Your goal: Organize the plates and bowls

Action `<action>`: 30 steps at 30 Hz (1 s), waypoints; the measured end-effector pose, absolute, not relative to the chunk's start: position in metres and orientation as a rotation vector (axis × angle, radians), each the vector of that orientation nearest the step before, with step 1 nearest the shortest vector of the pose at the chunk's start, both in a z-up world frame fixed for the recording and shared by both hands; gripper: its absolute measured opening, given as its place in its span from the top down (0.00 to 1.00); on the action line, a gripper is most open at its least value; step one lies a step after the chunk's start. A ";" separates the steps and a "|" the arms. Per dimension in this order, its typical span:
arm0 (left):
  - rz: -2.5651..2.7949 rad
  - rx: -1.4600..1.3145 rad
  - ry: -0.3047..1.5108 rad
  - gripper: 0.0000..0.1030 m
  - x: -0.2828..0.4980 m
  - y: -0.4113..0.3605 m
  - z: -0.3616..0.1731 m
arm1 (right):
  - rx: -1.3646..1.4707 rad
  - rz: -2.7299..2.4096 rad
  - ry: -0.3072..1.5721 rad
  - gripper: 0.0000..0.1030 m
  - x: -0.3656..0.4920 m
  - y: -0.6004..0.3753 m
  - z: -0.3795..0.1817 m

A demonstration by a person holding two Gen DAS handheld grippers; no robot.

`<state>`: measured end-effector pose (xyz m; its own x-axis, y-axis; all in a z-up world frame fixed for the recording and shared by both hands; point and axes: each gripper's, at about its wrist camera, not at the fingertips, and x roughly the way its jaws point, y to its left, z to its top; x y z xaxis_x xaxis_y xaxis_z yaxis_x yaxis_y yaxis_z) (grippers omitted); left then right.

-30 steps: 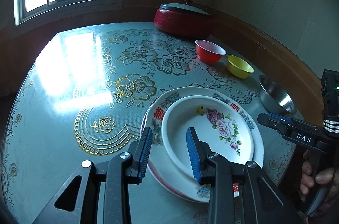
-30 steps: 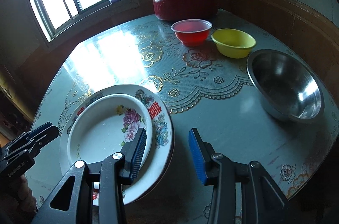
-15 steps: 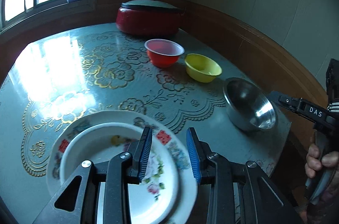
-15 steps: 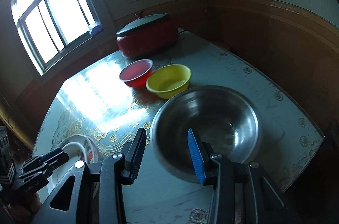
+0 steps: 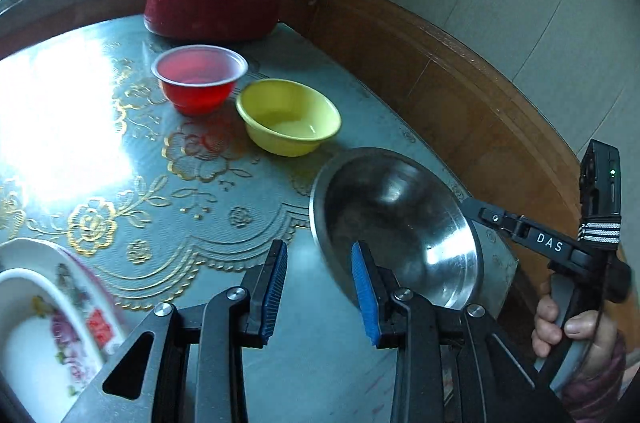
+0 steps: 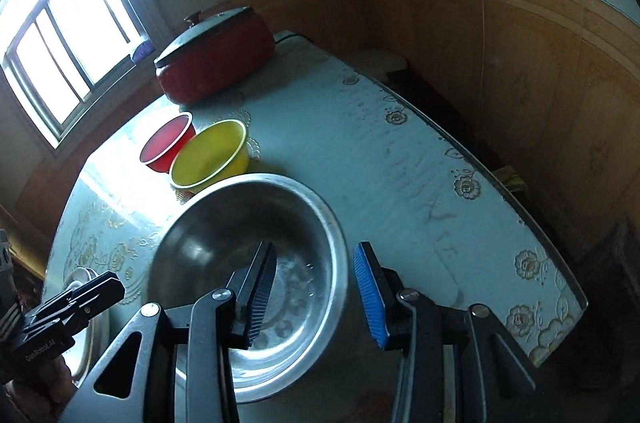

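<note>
Plates (image 5: 36, 307) sat stacked; 3 bowls — steel (image 5: 396, 223), yellow (image 5: 288, 117), red (image 5: 198, 83) — stood unnested on the tabletop (image 5: 224, 207). Left tongs (image 5: 318, 293) and right tongs (image 6: 314, 297) were both released, empty.

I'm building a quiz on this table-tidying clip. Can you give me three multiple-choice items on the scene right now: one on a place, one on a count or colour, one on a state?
1. Where does the yellow bowl stand?
A. inside the steel bowl
B. between the red bowl and the steel bowl
C. on the floral plate

2. How many separate bowls stand in a row in front of the red lidded pot?
A. one
B. three
C. five

3. What is between the fingers of the right gripper?
A. the yellow bowl, clamped
B. a spoon
C. the rim of the steel bowl, not clamped

Answers:
1 B, it sits on the table with the red bowl on one side and the steel bowl on the other.
2 B, red, yellow and steel.
3 C, one finger hangs inside the bowl and one outside, with clear gaps to the rim.
</note>
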<state>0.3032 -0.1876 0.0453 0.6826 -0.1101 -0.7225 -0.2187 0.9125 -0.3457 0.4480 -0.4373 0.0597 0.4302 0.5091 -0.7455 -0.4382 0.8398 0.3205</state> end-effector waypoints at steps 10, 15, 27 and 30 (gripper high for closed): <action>0.122 -0.428 0.877 0.81 0.320 -0.206 0.022 | 0.015 0.733 1.025 0.86 0.468 -0.428 0.031; 0.159 -0.460 0.882 0.81 0.295 -0.198 0.024 | 0.007 0.842 1.043 0.87 0.466 -0.418 0.035; 0.308 -0.478 0.890 0.80 0.243 -0.181 0.025 | -0.100 1.068 1.103 0.87 0.445 -0.375 0.032; 0.334 -0.491 0.884 0.80 0.234 -0.178 0.024 | -0.130 1.104 1.098 0.87 0.438 -0.369 0.030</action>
